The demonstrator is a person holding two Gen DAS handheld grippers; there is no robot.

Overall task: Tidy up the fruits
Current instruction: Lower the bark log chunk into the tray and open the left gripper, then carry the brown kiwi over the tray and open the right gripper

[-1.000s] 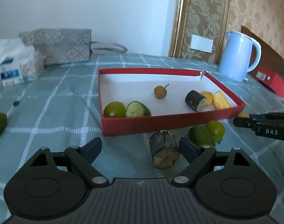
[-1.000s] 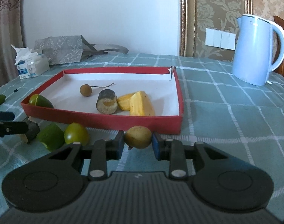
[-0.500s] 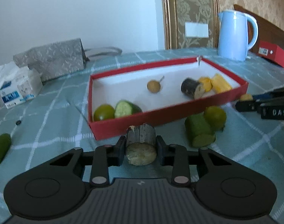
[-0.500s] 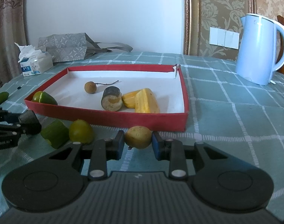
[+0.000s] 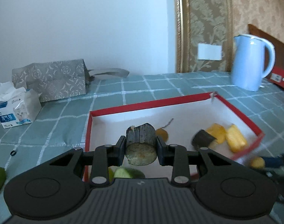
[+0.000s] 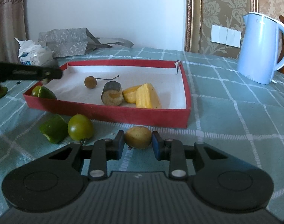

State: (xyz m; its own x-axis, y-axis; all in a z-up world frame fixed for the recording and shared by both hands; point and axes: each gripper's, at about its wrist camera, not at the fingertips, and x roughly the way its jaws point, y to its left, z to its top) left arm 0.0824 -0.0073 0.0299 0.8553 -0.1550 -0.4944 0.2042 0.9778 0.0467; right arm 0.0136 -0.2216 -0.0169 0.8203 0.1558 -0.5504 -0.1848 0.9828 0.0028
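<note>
Fruit first, from my left wrist view: my left gripper (image 5: pixel 141 145) is clamped on one dark-skinned cylindrical chunk (image 5: pixel 141 143), held above the near edge of the red tray (image 5: pixel 241 115). Its jaws have just been closing, with the chunk between them. Inside the tray I count one small brown fruit (image 5: pixel 163 133), one more dark chunk (image 5: pixel 202 140) and two yellow pieces (image 5: pixel 235 138).

From my right wrist view, my right gripper (image 6: pixel 138 143) is clenched on one yellowish round fruit (image 6: pixel 138 137), low over the checked desk (image 6: pixel 235 115), just in front of the tray. Beside it lie one green round fruit (image 6: pixel 80 127) and one green cut piece (image 6: pixel 53 128). One blue kettle (image 6: pixel 261 48) stands behind.
</note>
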